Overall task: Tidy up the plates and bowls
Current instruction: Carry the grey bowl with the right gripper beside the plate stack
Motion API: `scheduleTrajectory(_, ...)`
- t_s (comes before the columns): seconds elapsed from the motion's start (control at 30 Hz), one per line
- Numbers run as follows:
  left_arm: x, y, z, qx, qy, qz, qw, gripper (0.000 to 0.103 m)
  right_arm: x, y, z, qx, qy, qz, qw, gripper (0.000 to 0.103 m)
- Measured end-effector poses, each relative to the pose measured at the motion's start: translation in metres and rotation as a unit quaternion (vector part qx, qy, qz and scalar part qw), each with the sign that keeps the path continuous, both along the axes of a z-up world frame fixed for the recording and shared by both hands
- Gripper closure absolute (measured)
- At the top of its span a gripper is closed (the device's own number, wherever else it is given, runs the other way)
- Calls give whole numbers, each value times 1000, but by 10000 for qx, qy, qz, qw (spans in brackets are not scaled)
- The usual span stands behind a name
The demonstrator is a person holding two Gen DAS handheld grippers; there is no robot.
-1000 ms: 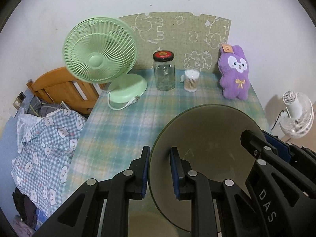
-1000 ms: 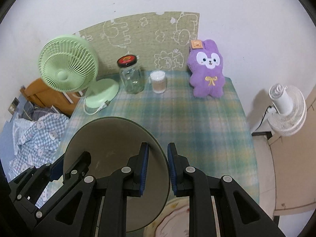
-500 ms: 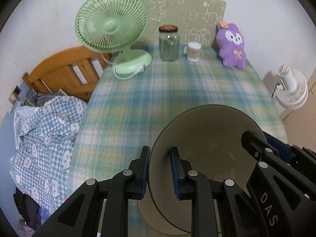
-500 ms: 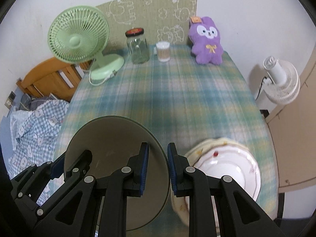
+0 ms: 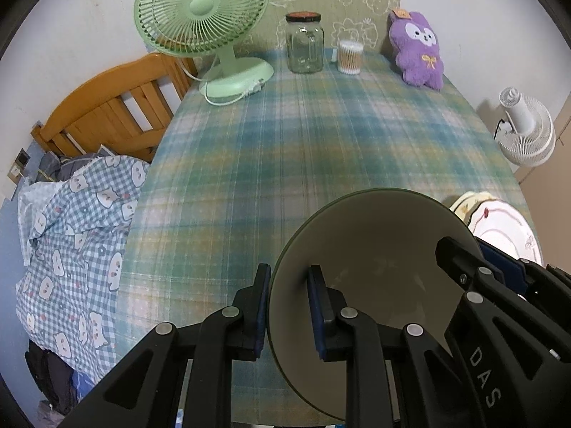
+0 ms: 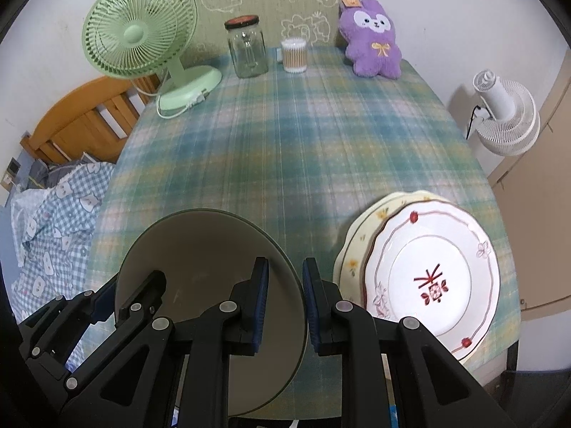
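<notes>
An olive-green bowl hangs tilted over the near part of the checked tablecloth, held from both sides. My left gripper is shut on its left rim, one pad inside and one outside. My right gripper is shut on the right rim in the same way. Each gripper also shows in the other's view: the right gripper and the left gripper. To the right, on the table, lies a white plate with red patterns on top of a cream plate.
At the back of the table stand a green desk fan, a glass jar, a cup of cotton swabs and a purple plush. A wooden bed frame with checked bedding is left; a white fan is right.
Both grippers have drawn back toward the table's near edge and sunk, carrying the bowl. The objects at the back look farther away, and the stacked plates have come into view at the right.
</notes>
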State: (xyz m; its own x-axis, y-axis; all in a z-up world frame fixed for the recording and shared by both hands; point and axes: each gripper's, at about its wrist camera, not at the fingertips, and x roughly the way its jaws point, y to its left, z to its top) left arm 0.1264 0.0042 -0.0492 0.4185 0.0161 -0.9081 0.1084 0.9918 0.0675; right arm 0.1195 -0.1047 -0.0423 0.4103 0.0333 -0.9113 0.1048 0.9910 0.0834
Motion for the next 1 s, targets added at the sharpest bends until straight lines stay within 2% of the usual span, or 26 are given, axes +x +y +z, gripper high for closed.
scheduleTrajectory(0.43,3,9,-20,-4,65,-111,9999,85,2,6,-23,-60,131,-18,9999,80)
scheduleTrajectory(0.53,2,7,-20,18,5,-166,9999,84,3,5,-25,2,120,22,9999,77)
scheduleTrajectory(0.57,2,6,-21,14,-13,-213,9998,82,3,6,-25,2,112,49,9999,77)
scheduleTrajectory(0.6,1,5,-21,3,-16,-231,9997,74,3,6,-25,5,104,93,9999,77)
scheduleTrajectory(0.7,-1,3,-24,-106,83,-379,9992,60,3,4,-26,148,147,261,9994,67)
scheduleTrajectory(0.73,-2,3,-25,-89,101,-427,9990,58,2,2,-27,232,184,240,9993,59)
scheduleTrajectory(0.77,-3,2,-26,-63,130,-495,9987,52,1,0,-26,264,191,192,9993,46)
scheduleTrajectory(0.8,-4,2,-27,-62,147,-532,9985,46,-1,-2,-25,261,179,152,9994,40)
scheduleTrajectory(0.83,-5,3,-27,-82,154,-567,9982,45,-3,-3,-23,228,145,133,9995,33)
scheduleTrajectory(1.0,-8,9,-27,-195,157,-660,9975,31,-9,-7,-21,199,127,71,9997,33)
